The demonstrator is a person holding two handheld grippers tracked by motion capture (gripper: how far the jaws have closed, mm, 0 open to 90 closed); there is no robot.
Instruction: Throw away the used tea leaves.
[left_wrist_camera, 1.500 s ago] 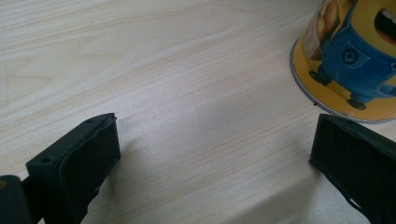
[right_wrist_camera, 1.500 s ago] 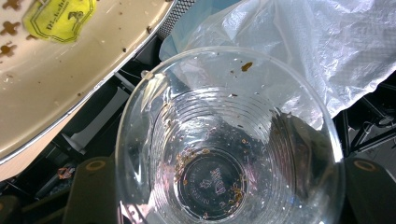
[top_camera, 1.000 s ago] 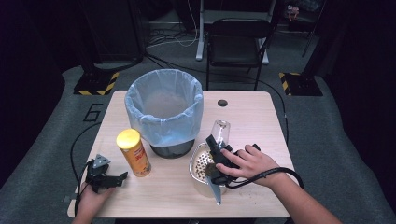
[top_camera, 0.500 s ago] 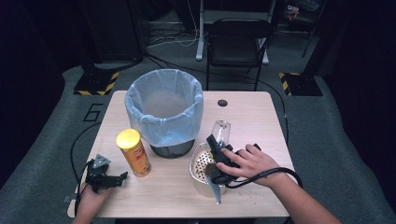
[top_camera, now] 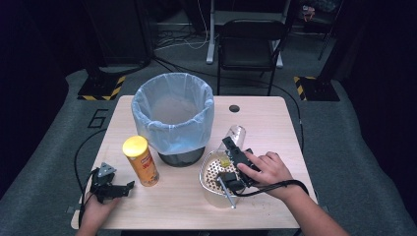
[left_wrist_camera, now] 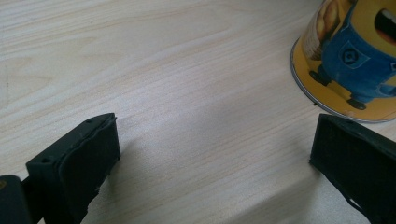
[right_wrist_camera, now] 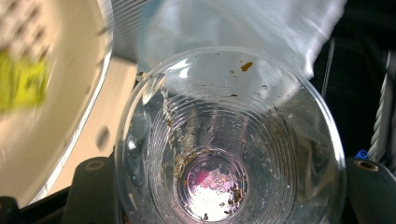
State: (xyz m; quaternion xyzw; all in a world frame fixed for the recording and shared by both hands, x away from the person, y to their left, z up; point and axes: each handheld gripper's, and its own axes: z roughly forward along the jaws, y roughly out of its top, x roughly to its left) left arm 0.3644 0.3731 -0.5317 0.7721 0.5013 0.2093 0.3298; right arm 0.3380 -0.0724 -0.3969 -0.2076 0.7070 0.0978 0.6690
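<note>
One clear plastic cup (right_wrist_camera: 229, 140), soiled inside, is clamped in the right gripper (top_camera: 235, 150), lying tilted beside the strainer (top_camera: 212, 173) on the table (top_camera: 275, 123). Next comes lifting it toward the lined bin (top_camera: 172, 115), probably. The right hand (top_camera: 265, 172) reaches forward, level. The left gripper (top_camera: 110, 187) rests by the yellow can (top_camera: 141, 160), jaws apart.

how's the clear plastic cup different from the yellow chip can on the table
The clear plastic cup is see-through, with brown residue inside; the yellow chip can is opaque with printed cartoon art. The cup is tilted in the right gripper, its mouth uncovered; the can stands upright and untouched, capped by a yellow lid. Both are round containers near the lined bin.
</note>
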